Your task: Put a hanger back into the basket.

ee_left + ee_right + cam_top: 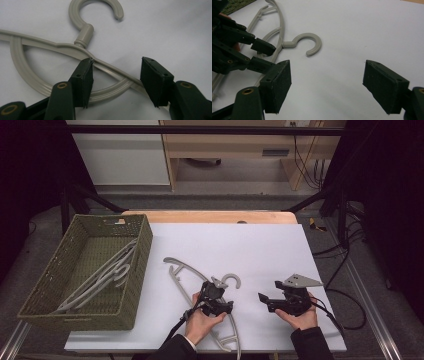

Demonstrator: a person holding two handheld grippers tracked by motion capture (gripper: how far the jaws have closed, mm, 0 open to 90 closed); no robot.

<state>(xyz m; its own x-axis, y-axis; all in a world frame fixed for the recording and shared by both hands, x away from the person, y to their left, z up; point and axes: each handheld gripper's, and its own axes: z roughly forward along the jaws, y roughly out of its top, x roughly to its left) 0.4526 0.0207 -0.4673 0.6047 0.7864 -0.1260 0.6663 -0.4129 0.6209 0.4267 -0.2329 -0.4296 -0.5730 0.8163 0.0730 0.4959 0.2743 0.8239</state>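
Observation:
A grey plastic hanger (184, 268) lies flat on the white tabletop (240, 245), its hook (233, 280) pointing toward the right gripper. My left gripper (211, 289) is low over the hanger's neck. In the left gripper view the hanger (85, 32) runs between the jaws of the left gripper (116, 75), which stand apart with one pad at the bar and do not pinch it. My right gripper (268, 291) hovers open to the right, nothing between its pads. The right gripper view looks past the right gripper (327, 82) at the hook (312, 40) and the left gripper (270, 57).
A green woven basket (135, 285) stands at the table's left side with several grey hangers (100, 275) inside. Bare white surface stretches behind and between the hands. Dark frame posts and cables border the table's right and far edges.

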